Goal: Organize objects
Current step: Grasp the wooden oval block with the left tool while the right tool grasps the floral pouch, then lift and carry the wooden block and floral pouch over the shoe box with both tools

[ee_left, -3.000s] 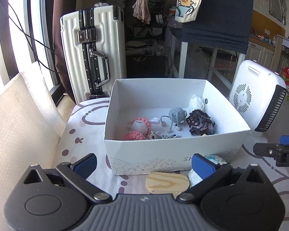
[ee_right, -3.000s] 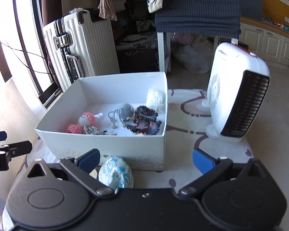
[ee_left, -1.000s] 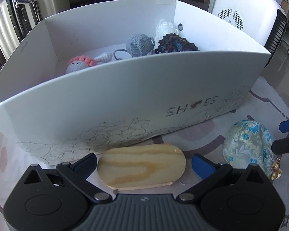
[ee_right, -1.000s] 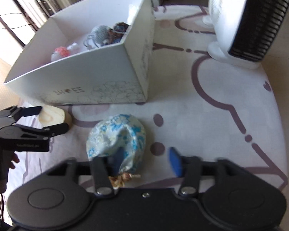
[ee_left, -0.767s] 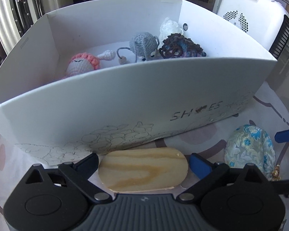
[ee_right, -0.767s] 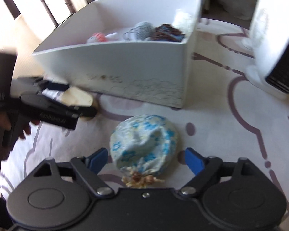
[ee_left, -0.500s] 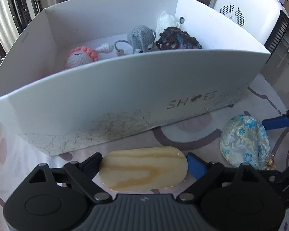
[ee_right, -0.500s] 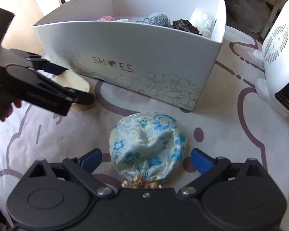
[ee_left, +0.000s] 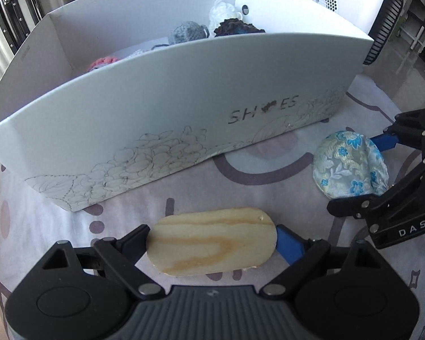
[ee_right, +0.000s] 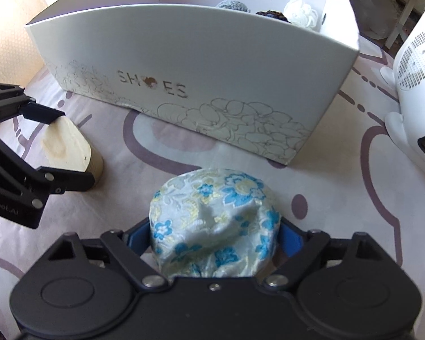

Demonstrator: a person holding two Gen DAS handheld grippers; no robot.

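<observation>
Left wrist view: the left gripper (ee_left: pixel 212 239) is clamping its jaws on the two rounded ends of the flat oval pale wooden block (ee_left: pixel 212 245), which is lying on the patterned table (ee_left: pixel 269 170) just in front of the white cardboard shoe box (ee_left: pixel 170 113). The block is looking rigid and light; an end-to-end hold should be suiting it. The right gripper (ee_right: pixel 214 239) is pressing its jaws into both sides of the blue floral fabric pouch (ee_right: pixel 215 223), which is soft and yielding. The box is holding crocheted toys: grey (ee_left: pixel 185 32), pink (ee_left: pixel 103 62), dark (ee_left: pixel 236 29) and white (ee_left: pixel 222 14).
</observation>
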